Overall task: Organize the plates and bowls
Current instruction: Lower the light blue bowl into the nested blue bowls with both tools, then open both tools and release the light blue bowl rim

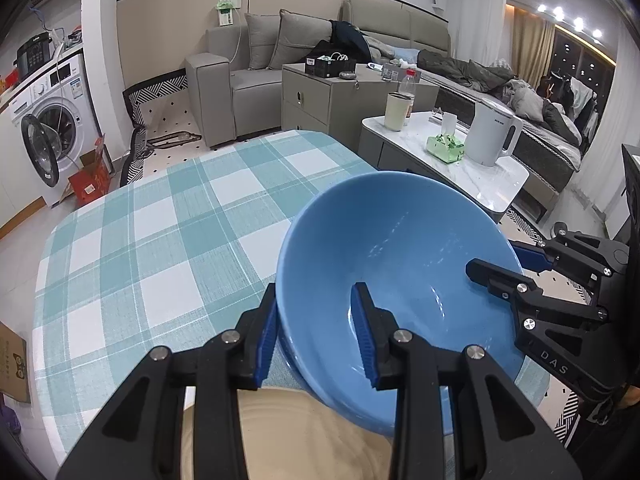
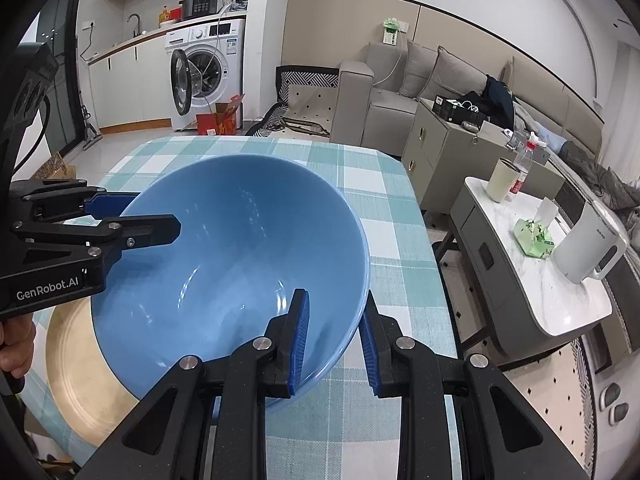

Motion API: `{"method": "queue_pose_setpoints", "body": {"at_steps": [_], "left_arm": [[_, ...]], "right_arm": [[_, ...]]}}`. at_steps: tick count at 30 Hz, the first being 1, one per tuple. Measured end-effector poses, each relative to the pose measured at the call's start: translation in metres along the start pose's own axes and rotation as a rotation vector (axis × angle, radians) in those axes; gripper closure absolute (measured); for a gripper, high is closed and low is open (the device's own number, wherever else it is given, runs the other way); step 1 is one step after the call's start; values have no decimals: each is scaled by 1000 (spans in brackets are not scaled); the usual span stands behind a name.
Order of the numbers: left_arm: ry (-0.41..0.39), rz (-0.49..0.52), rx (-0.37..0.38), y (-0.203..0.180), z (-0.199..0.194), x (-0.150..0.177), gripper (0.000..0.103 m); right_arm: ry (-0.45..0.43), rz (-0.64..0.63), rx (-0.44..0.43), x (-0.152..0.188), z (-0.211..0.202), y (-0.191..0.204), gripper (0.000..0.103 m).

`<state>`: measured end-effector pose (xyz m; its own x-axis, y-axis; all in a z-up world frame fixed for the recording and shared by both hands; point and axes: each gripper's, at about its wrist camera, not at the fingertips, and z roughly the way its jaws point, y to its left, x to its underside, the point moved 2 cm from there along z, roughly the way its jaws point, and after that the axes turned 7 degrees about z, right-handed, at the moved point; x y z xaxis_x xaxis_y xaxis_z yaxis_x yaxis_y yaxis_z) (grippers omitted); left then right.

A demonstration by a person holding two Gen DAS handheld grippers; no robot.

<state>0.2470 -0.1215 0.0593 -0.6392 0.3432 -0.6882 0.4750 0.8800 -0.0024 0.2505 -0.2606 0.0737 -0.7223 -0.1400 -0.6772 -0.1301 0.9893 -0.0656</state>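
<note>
A large blue bowl (image 1: 400,264) is held tilted above a beige plate (image 1: 288,432) on the checked tablecloth. My left gripper (image 1: 316,336) is shut on the bowl's near-left rim, one finger inside and one outside. My right gripper (image 2: 332,336) is shut on the opposite rim of the same bowl (image 2: 232,264). Each gripper shows in the other's view: the right gripper (image 1: 496,264) at the right, the left gripper (image 2: 136,216) at the left. The beige plate (image 2: 80,368) lies under the bowl, partly hidden by it.
The table with the teal-and-white checked cloth (image 1: 160,240) stretches ahead. A marble side table (image 1: 480,168) holds a white kettle (image 1: 490,134), a cup and a tissue pack. A sofa, a cabinet and a washing machine (image 2: 204,76) stand beyond.
</note>
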Motion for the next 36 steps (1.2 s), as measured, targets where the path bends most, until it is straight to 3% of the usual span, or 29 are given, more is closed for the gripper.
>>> {"method": "queue_pose_setpoints", "body": {"at_steps": [18, 22, 25, 28, 30, 31, 32, 36], "left_arm": [[41, 5, -28, 2, 18, 7, 69], [38, 4, -17, 4, 18, 9, 58], [20, 12, -23, 4, 14, 9, 44], [18, 15, -30, 5, 11, 10, 41], [16, 11, -42, 7, 10, 11, 27], [6, 7, -55, 9, 8, 12, 14], [-7, 3, -70, 10, 6, 12, 9], [-34, -17, -76, 16, -1, 15, 8]], "right_arm": [[6, -28, 26, 8, 13, 4, 78], [5, -25, 11, 9, 14, 3, 75], [-1, -26, -3, 10, 12, 1, 66], [-11, -25, -7, 10, 10, -2, 52], [-12, -16, -21, 9, 9, -3, 40], [-14, -11, -30, 10, 8, -4, 34], [-20, -4, -44, 10, 7, -4, 22], [-44, 37, -89, 11, 2, -10, 11]]}}
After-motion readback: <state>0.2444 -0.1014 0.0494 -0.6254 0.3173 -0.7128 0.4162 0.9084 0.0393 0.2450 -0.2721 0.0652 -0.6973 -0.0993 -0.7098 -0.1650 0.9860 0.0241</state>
